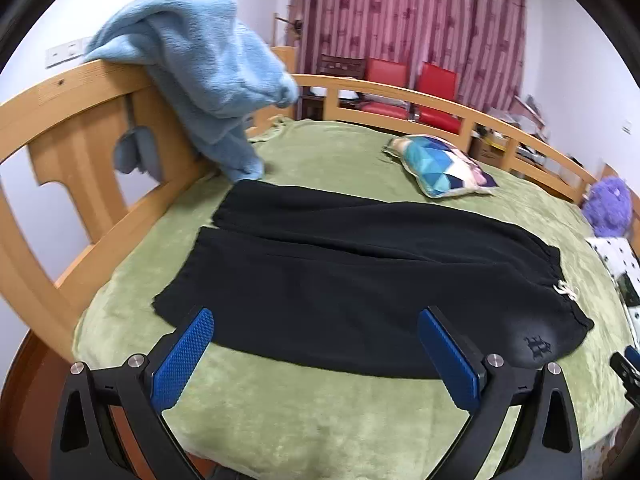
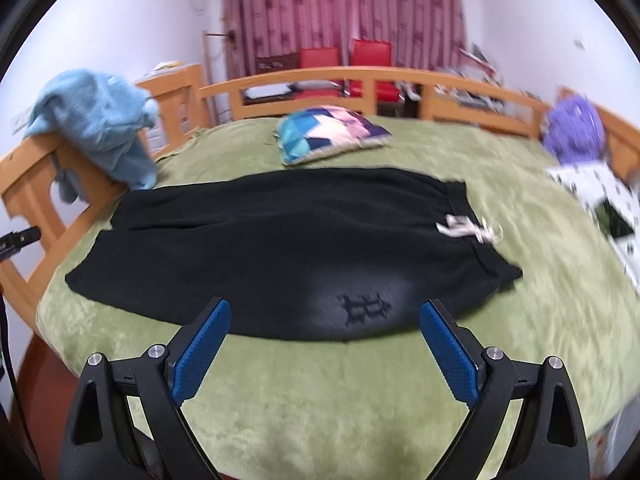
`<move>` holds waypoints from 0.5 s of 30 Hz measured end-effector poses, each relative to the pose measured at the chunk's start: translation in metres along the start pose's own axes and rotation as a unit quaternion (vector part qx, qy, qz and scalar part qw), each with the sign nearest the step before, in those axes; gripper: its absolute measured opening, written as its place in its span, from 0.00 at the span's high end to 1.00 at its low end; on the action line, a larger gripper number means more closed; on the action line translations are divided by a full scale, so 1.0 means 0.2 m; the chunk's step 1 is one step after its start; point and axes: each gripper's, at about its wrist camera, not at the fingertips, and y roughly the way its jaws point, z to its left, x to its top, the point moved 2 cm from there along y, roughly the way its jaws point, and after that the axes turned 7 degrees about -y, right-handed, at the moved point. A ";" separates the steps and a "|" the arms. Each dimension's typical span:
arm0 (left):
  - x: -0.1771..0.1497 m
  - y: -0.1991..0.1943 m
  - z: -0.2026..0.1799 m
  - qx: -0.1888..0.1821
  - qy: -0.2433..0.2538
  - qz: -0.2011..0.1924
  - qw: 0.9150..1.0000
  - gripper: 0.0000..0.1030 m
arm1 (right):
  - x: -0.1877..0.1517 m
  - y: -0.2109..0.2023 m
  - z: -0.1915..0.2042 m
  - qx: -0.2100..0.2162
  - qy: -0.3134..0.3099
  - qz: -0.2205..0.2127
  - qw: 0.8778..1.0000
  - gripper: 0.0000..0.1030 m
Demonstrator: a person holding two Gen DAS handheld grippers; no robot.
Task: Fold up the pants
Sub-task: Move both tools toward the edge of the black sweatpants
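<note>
The black pants (image 1: 360, 276) lie flat on the green bed (image 1: 320, 420), legs side by side. Both the left tool (image 1: 316, 354) and the right tool (image 2: 324, 354) are wide open, holding nothing — each should pinch the pants' near edge and lift together. Only the right view shows the white drawstring (image 2: 468, 229) clearly.
</note>
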 end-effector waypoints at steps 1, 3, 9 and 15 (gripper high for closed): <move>0.00 0.00 -0.01 -0.002 0.010 -0.001 1.000 0.00 | 0.00 0.01 -0.02 -0.004 0.003 0.007 1.000 0.09; -0.01 0.03 -0.02 -0.001 0.028 0.002 1.000 0.00 | -0.01 0.05 -0.05 -0.016 0.014 0.015 1.000 0.09; -0.03 0.15 0.07 -0.012 0.017 0.042 0.999 0.11 | -0.02 0.17 -0.11 -0.024 0.049 0.017 0.998 0.20; -0.02 0.25 0.13 -0.018 0.005 0.058 0.998 0.12 | -0.02 0.34 -0.07 -0.022 0.050 0.046 0.997 0.34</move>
